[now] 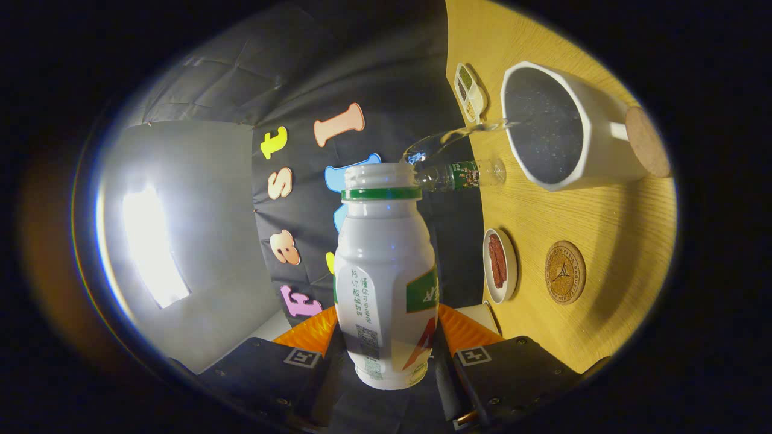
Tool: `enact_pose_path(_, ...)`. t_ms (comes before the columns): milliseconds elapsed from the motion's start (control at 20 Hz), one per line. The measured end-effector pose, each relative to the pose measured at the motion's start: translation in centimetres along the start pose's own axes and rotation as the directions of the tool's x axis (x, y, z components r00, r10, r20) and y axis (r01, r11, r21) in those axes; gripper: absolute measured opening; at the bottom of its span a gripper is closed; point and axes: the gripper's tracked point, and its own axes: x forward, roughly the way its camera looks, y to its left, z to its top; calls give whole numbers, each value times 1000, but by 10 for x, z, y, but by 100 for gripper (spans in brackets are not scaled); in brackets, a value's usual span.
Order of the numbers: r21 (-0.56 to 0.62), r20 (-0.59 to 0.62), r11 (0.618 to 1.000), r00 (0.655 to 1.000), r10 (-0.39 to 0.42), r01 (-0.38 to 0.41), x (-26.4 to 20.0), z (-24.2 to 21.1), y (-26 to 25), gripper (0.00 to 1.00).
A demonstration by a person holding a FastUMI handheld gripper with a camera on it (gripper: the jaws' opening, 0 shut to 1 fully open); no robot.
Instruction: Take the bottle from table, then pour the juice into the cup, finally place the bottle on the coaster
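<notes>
the gripper (386,355) is clenched on the white bottle (386,271), one finger pressing each side of its lower body, so the jaws stand only as far apart as the bottle is wide. each finger carries a small square black-and-white marker on its top. the whole view is rolled sideways, so the wooden table (603,217) stands on the right and the booth wall on the left.

the bottle has a green ring under its open, capless mouth, a green patch and a red-orange shape on its side, and a column of small green print with a square code below it; the print is too small to read. a thin clear stream (458,135) leaves the bottle's mouth and arcs across to the white cup (561,126), landing just inside its rim. the cup has a dark speckled inside and a cork base.

a small clear bottle (461,176) with a green label stands on the table between the white bottle's mouth and the cup. beyond the cup sits a small white divided dish (469,91) with green and tan contents. nearer the gripper is a white saucer (499,265) holding something reddish-brown, and just beside it a round cork coaster (565,272) with a dark ring of lettering and a tower emblem, unreadable here, with nothing on it.
</notes>
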Motion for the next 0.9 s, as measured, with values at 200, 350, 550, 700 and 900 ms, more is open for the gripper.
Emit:
enact_pose_path(200, 10, 1, 1000, 1000, 4, -4, 1, -1, 1, 67)
enact_pose_path(350, 13, 2, 1000, 1000, 7, -7, 0, -1, 2, 67)
enact_pose_path(550, 28, 2, 1000, 1000, 12, -13, 0, -2, 4, 67)
enact_pose_path(700, 33, 2, 999, 1000, 15, -15, 1, -3, 4, 67)
enact_pose_path(900, 44, 4, 999, 1000, 18, -18, 1, -4, 5, 67)
